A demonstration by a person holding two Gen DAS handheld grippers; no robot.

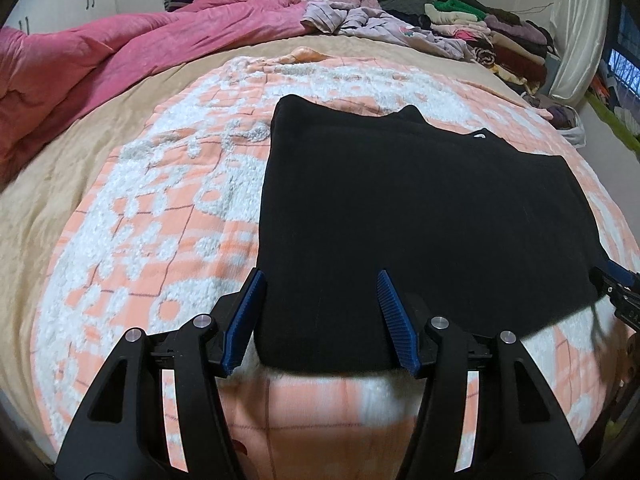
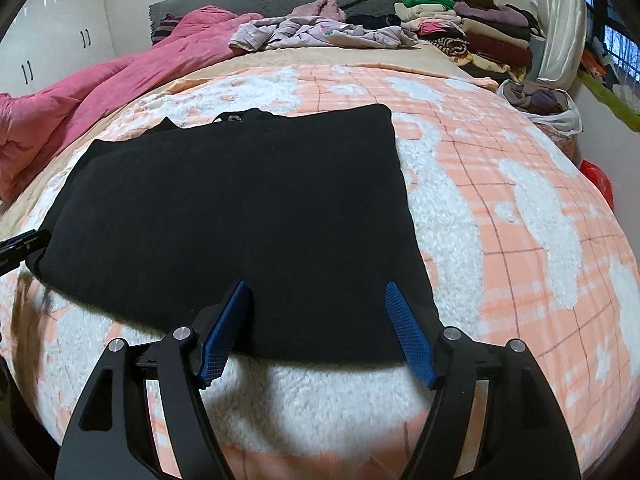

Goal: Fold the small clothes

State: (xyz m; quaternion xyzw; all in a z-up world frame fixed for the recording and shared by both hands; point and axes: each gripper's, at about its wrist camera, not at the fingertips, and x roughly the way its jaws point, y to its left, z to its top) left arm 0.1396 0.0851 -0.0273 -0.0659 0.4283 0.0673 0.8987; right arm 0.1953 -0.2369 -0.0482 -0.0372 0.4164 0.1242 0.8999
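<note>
Left gripper low over near-left hem of black garment, fingers spread wide, hem between them, nothing pinched. Right gripper same pose at near-right hem, fingers apart, unclamped. Garment flat on peach-white blanket, just ahead of both claws. Small white tag at garment's far edge, unreadable.

Black garment, folded flat

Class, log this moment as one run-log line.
left tool open, near hem | right tool open, near hem | black garment flat on blanket, ungripped
</note>
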